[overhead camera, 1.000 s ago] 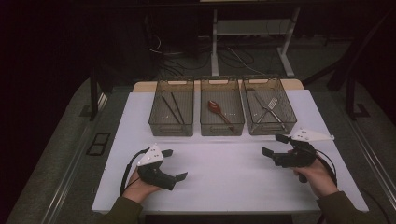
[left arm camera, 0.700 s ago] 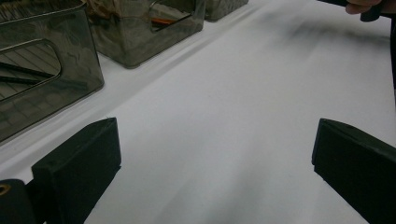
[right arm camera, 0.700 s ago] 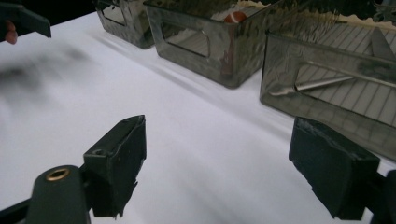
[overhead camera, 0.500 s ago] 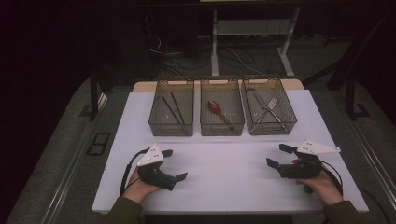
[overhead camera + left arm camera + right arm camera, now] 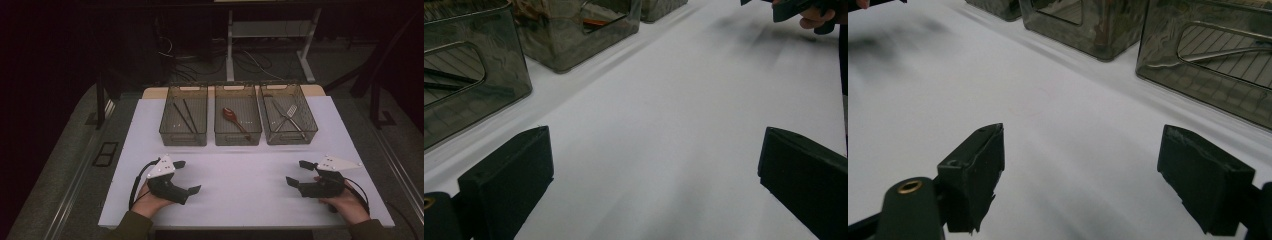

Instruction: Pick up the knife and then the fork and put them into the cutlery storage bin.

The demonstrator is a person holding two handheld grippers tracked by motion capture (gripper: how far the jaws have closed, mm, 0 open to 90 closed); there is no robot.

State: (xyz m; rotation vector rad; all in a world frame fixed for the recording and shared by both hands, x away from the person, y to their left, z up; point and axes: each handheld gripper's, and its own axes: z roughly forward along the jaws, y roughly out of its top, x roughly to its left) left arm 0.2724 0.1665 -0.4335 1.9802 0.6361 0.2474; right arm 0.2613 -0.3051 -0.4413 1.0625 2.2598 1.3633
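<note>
Both grippers rest low over the white table sheet (image 5: 240, 200), each held in a hand near the front edge. My left gripper (image 5: 187, 176) is at the left, its jaws wide apart with nothing between them. In the left gripper view the gripper (image 5: 656, 145) frames only bare sheet. My right gripper (image 5: 296, 172) is at the right and points toward the middle, open and empty. The right gripper view likewise has bare sheet inside the gripper (image 5: 1083, 140).
Three clear smoky bins stand in a row at the back of the sheet. The left bin (image 5: 183, 136) holds dark chopsticks (image 5: 186, 116). A wooden spoon (image 5: 235, 119) lies in the middle bin (image 5: 238, 136), metal cutlery (image 5: 290, 111) in the right bin (image 5: 292, 136).
The right hand has drawn its gripper back toward the front right of the sheet and lowered it. The left gripper has stayed where it was.
</note>
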